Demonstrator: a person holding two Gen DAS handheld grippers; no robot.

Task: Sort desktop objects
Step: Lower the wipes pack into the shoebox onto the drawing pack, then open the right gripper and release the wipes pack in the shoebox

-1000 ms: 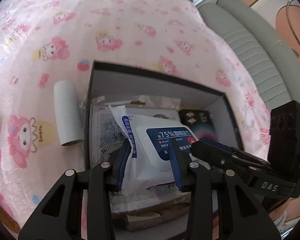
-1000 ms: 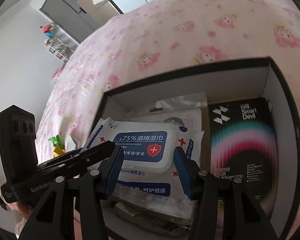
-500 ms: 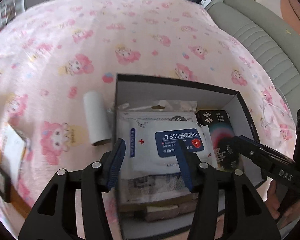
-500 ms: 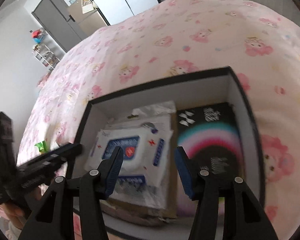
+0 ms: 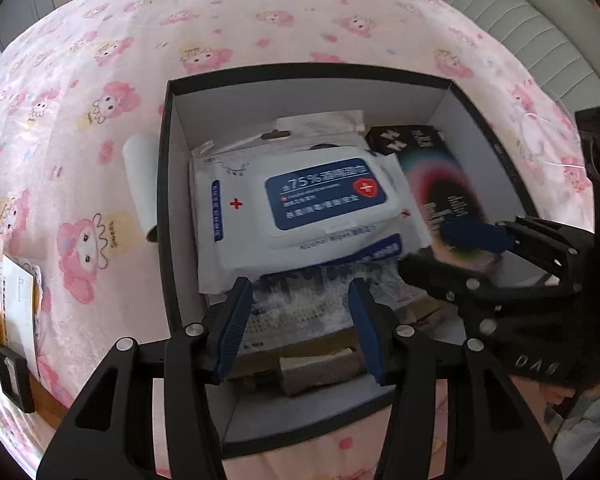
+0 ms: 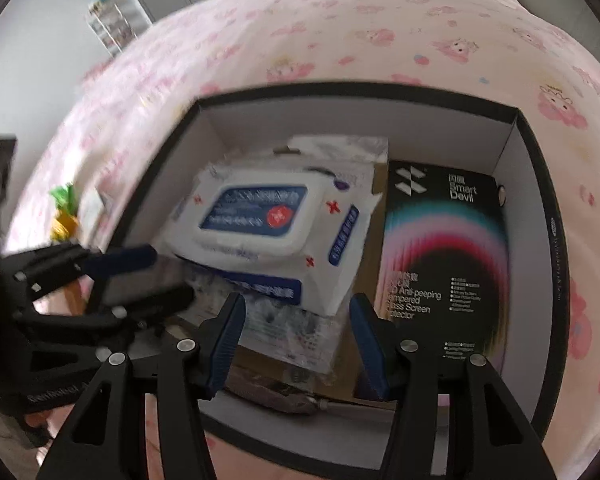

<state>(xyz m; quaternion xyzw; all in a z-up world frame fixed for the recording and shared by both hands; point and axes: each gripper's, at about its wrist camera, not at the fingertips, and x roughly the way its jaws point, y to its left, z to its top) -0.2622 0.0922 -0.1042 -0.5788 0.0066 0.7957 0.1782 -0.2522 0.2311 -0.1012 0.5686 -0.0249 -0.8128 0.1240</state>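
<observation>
A black box with white inside walls stands on the pink cartoon cloth. In it a white and blue pack of alcohol wipes lies flat on plastic-wrapped packets, beside a black Smart Devil screen protector box. My left gripper is open and empty above the box's near part. My right gripper is open and empty too, and it shows in the left wrist view over the black box's near end.
A white paper roll lies on the cloth left of the box. White cards, a small black frame and a yellow-green item lie further left. A grey sofa stands behind.
My left gripper has let go of the wipes pack, which now lies flat in the box. Both grippers have drawn back and up from it.
</observation>
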